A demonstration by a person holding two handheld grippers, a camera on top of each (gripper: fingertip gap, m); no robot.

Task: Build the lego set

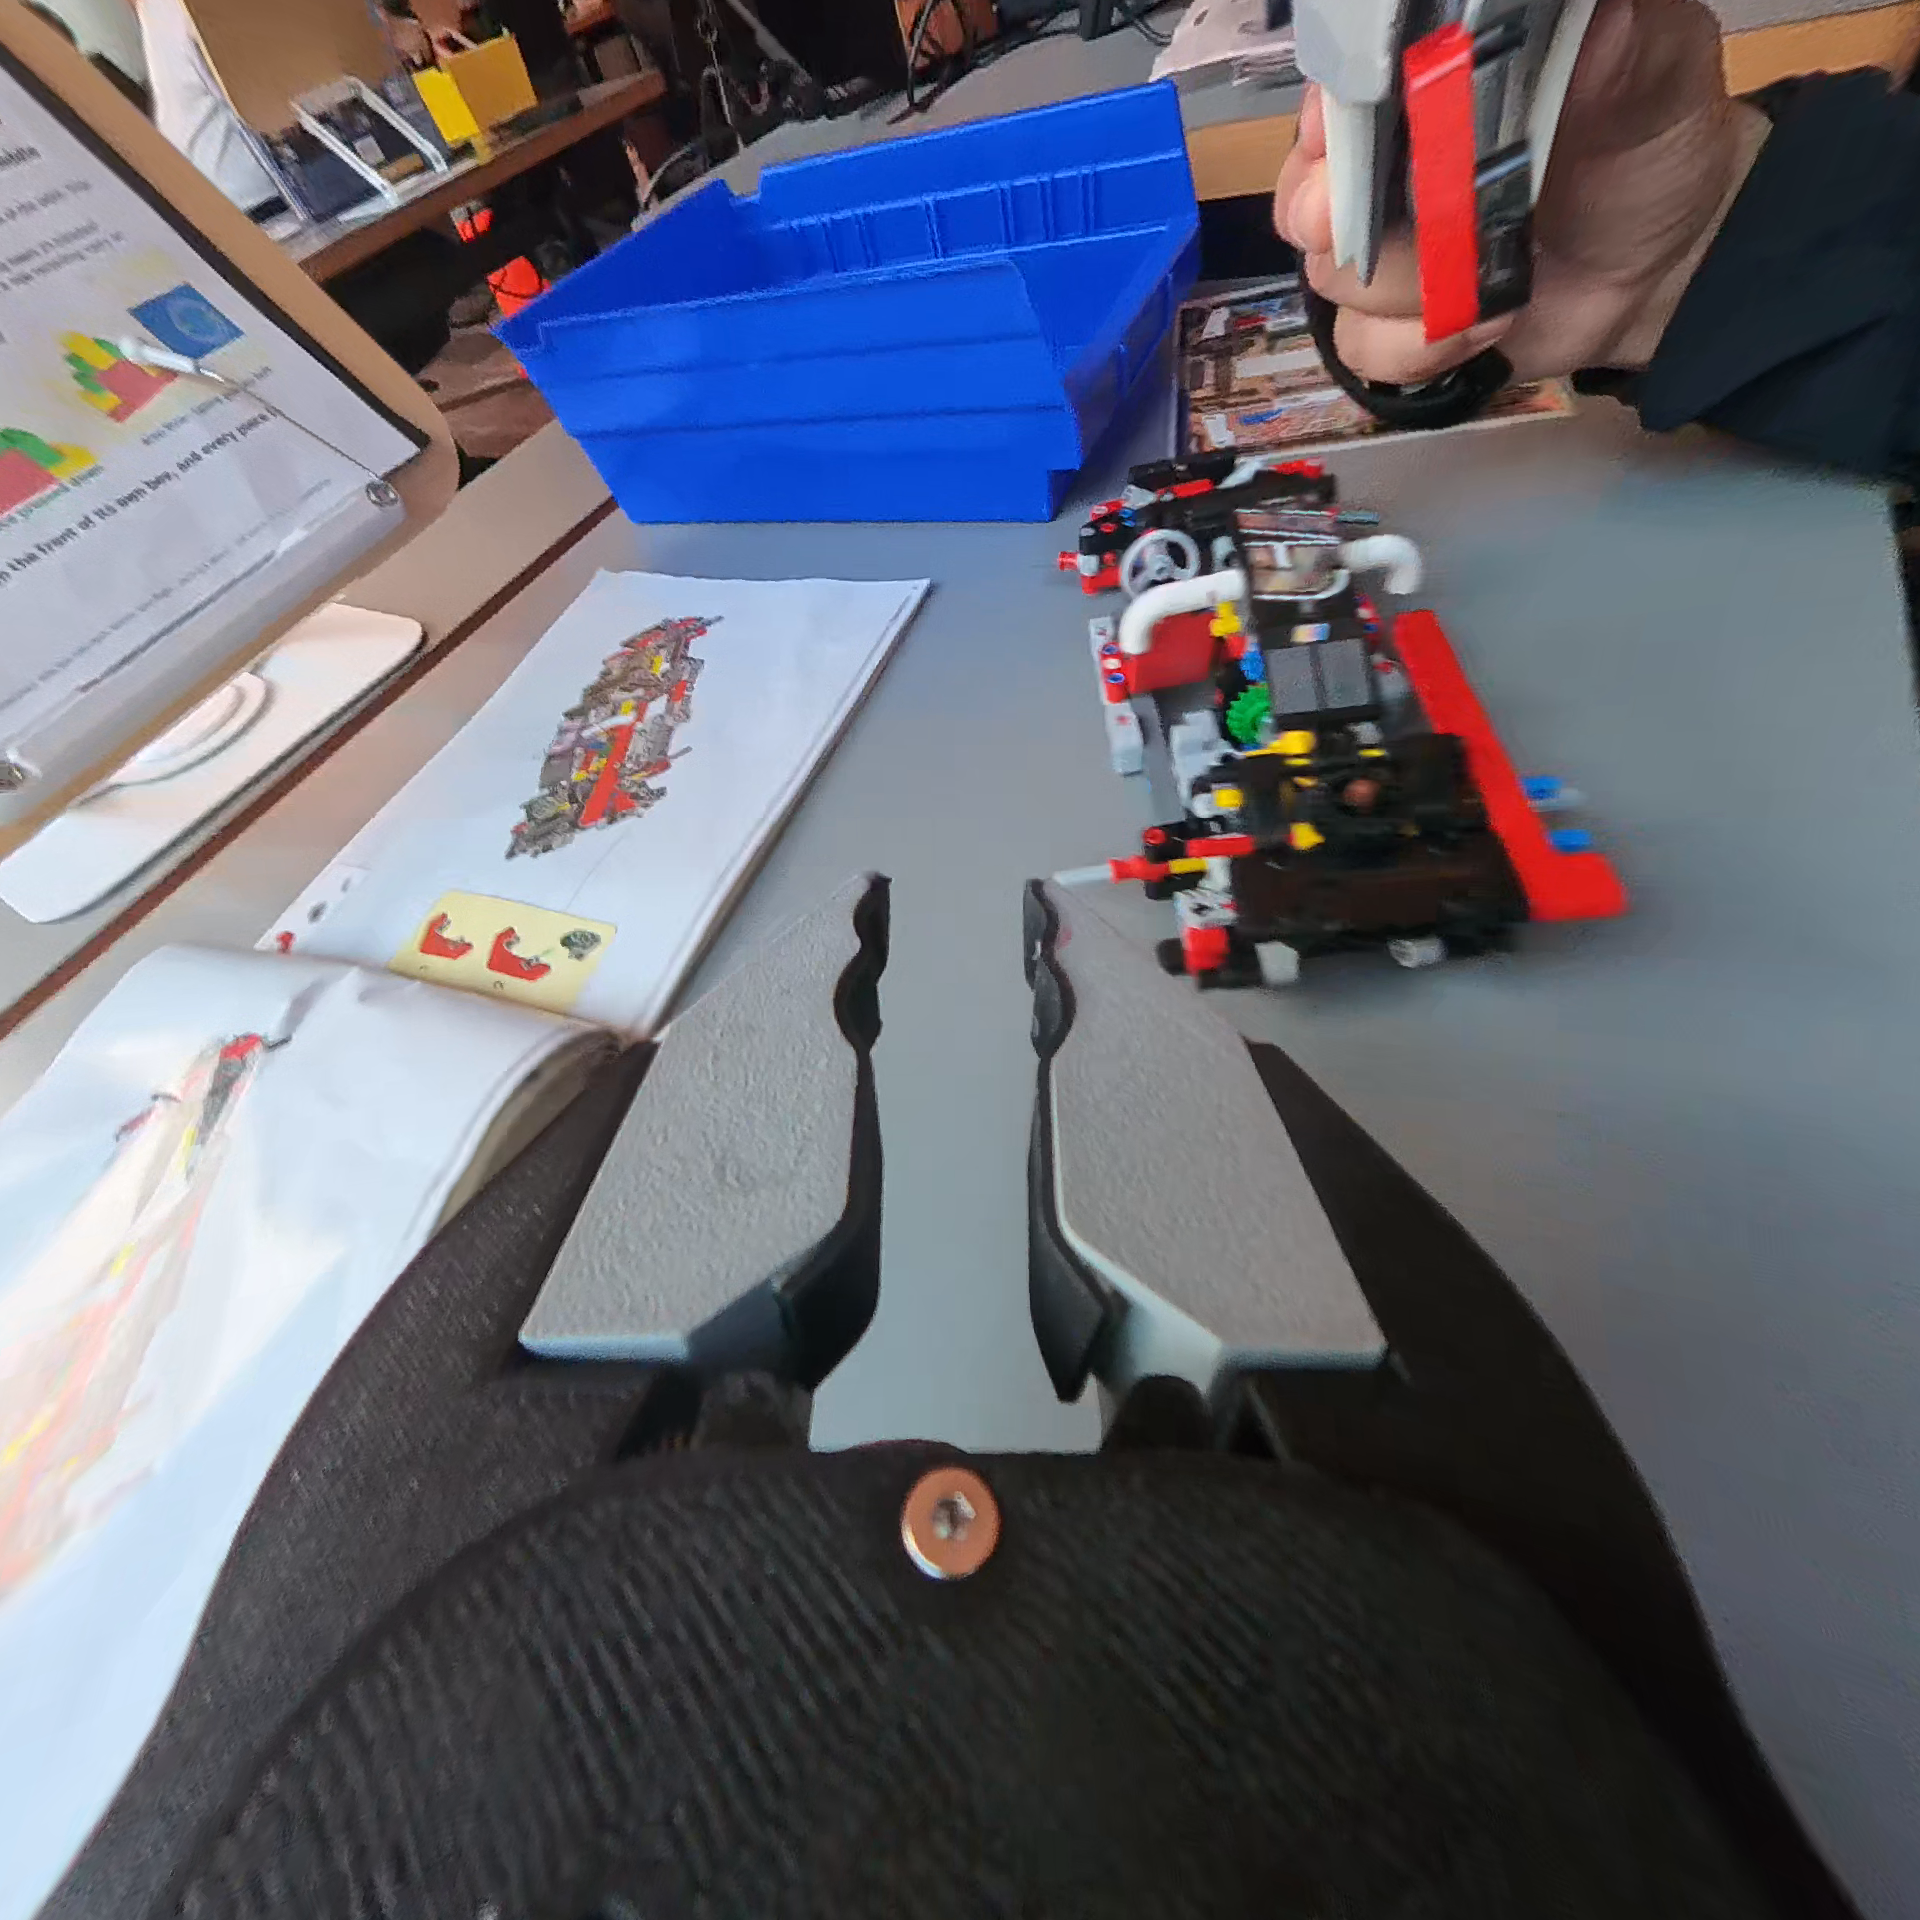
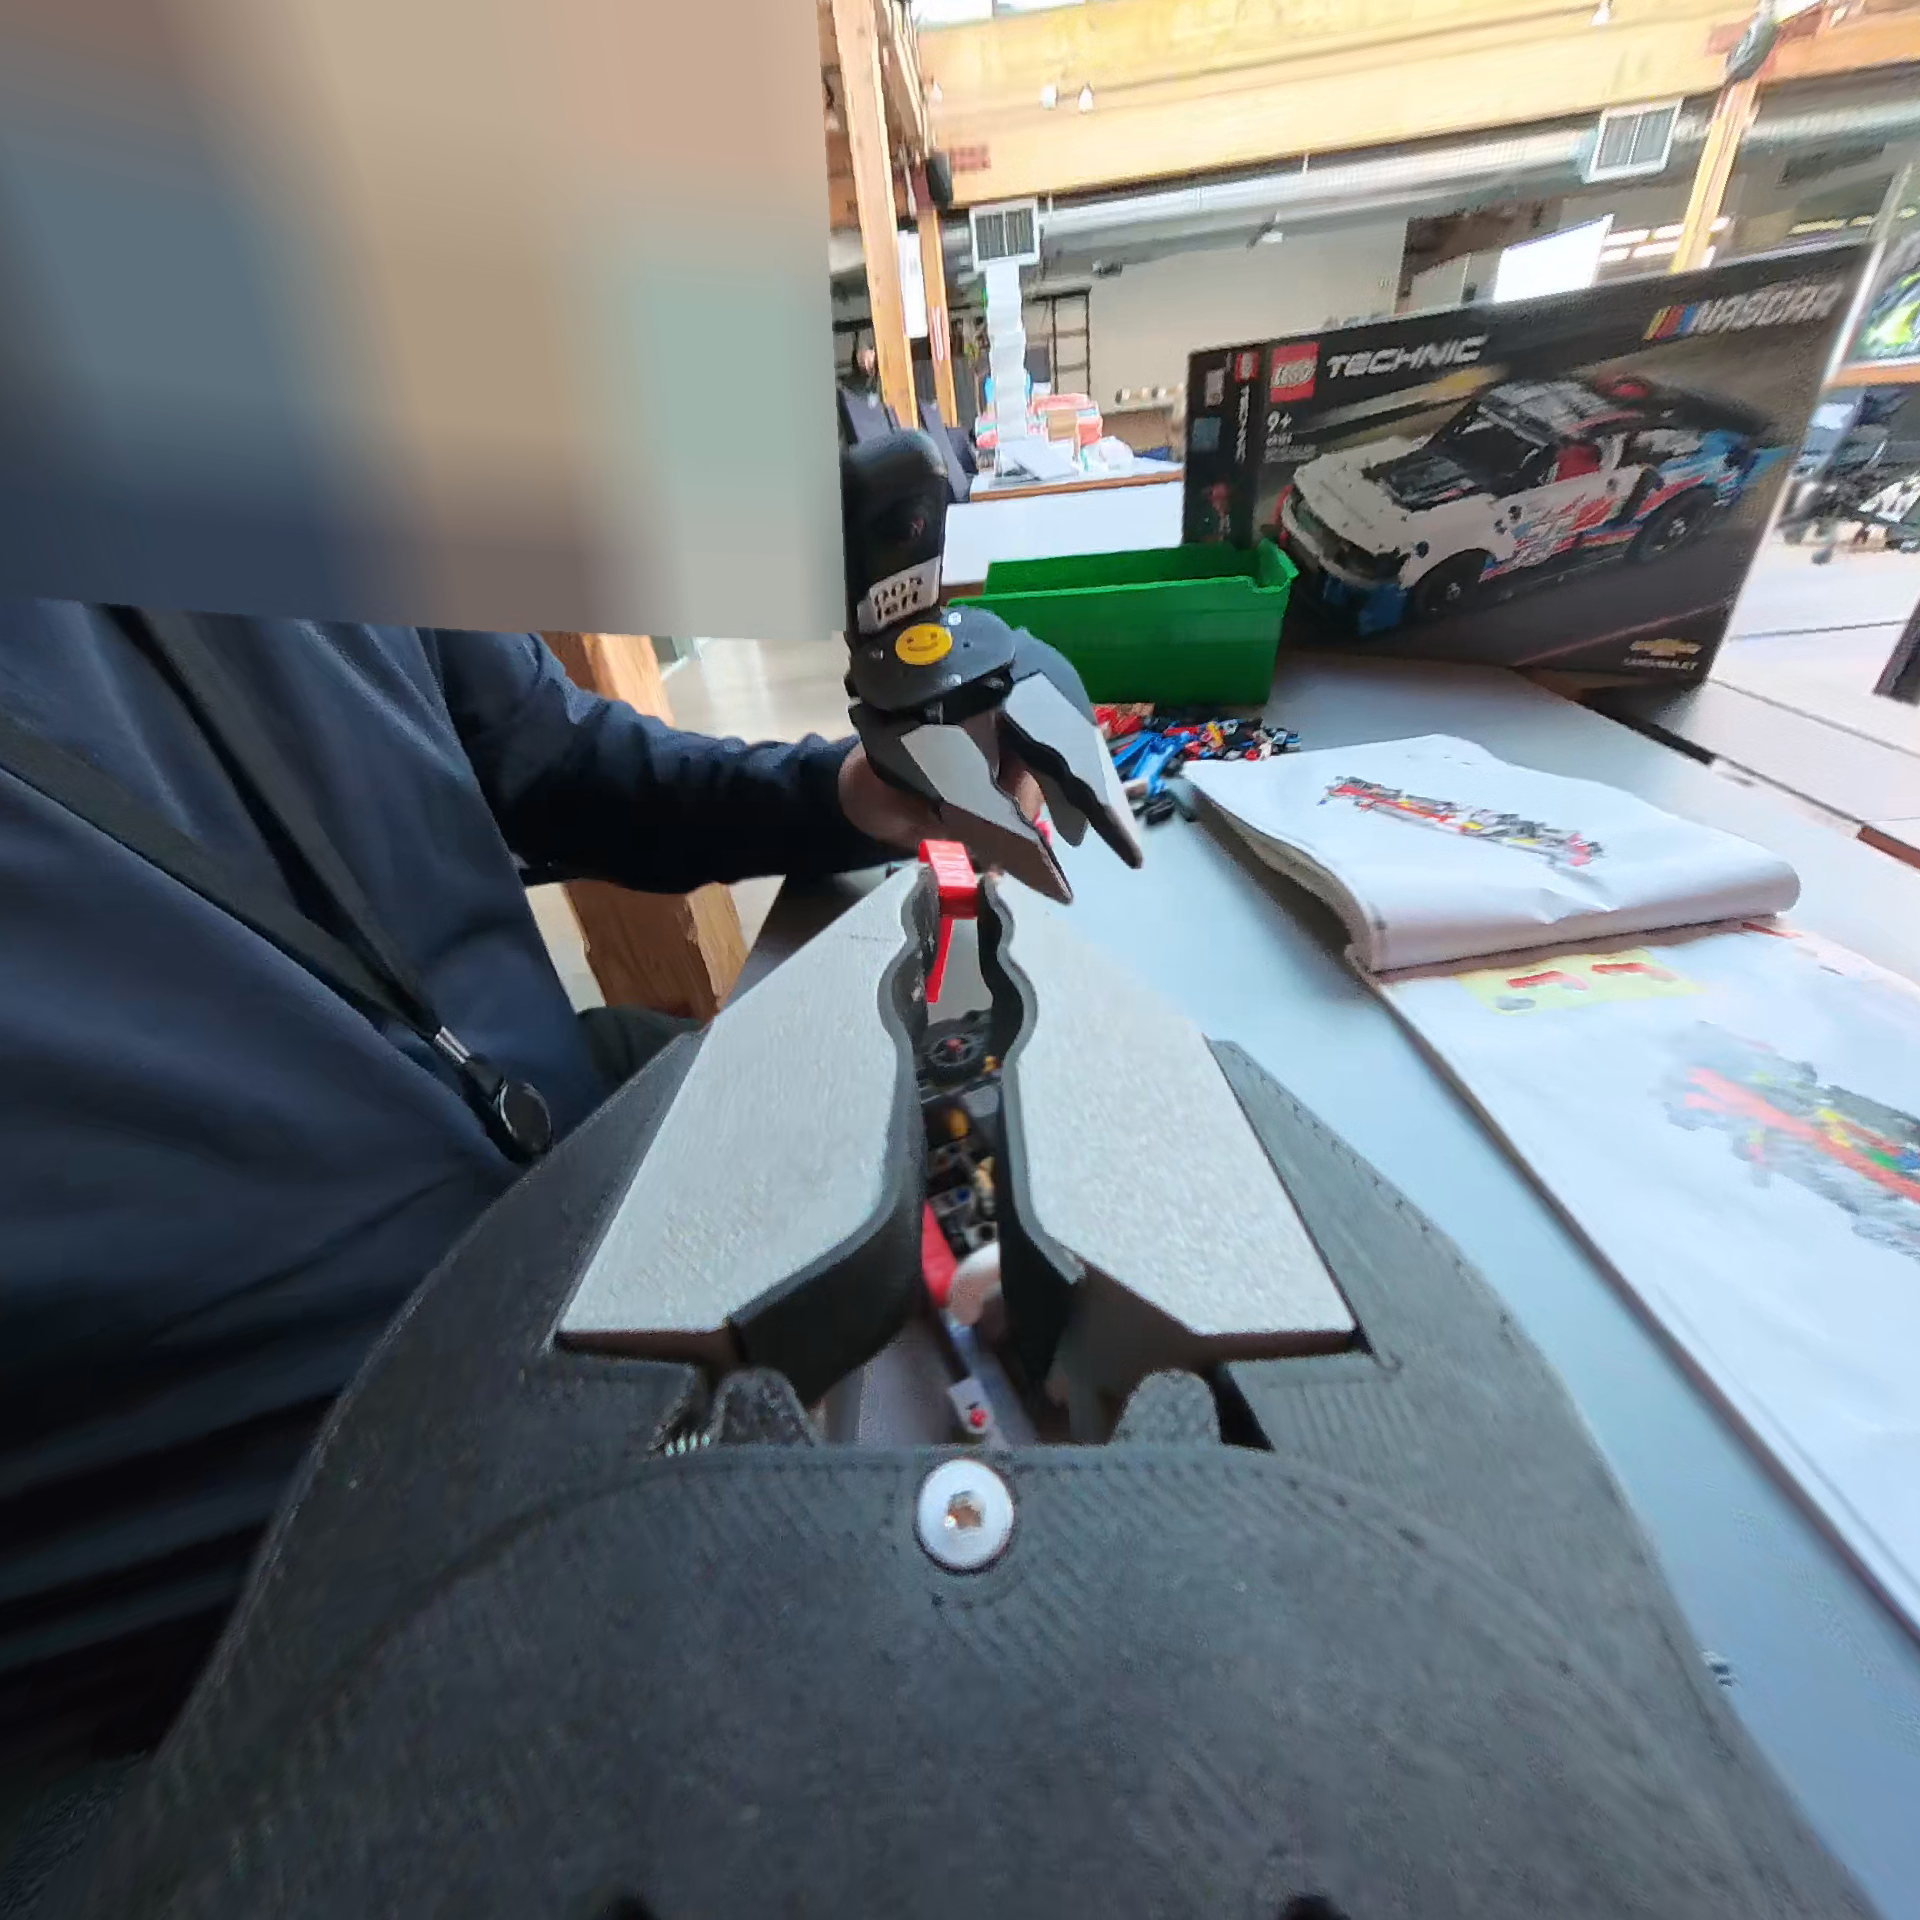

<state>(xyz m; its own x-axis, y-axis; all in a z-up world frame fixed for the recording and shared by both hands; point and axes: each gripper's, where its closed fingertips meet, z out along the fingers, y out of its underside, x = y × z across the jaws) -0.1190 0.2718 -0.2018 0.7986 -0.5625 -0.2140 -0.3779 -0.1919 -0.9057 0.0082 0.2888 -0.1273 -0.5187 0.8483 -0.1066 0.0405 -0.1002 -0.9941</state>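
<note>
My left gripper [image 1: 958, 935] is open with nothing between its pads, and hovers over the grey table [image 1: 1558, 1195]. A partly built red and black toy car chassis [image 1: 1320, 748] lies just to its right. My right gripper [image 2: 956, 894] is shut on a long thin red beam [image 2: 948, 914], held end-on above the chassis [image 2: 961, 1091]. In the left wrist view the right gripper [image 1: 1439, 281] is high at the top right, with the red beam [image 1: 1444, 177] between its fingers. In the right wrist view the left gripper [image 2: 1096, 873] is open just beyond the beam, not touching it.
An open instruction booklet [image 1: 623, 790] lies left of the chassis, with a blue bin [image 1: 862, 312] behind it and a sign stand [image 1: 156, 416] at far left. A green bin [image 2: 1143, 623], loose pieces [image 2: 1195, 743] and a car-picture box [image 2: 1507, 468] stand farther off.
</note>
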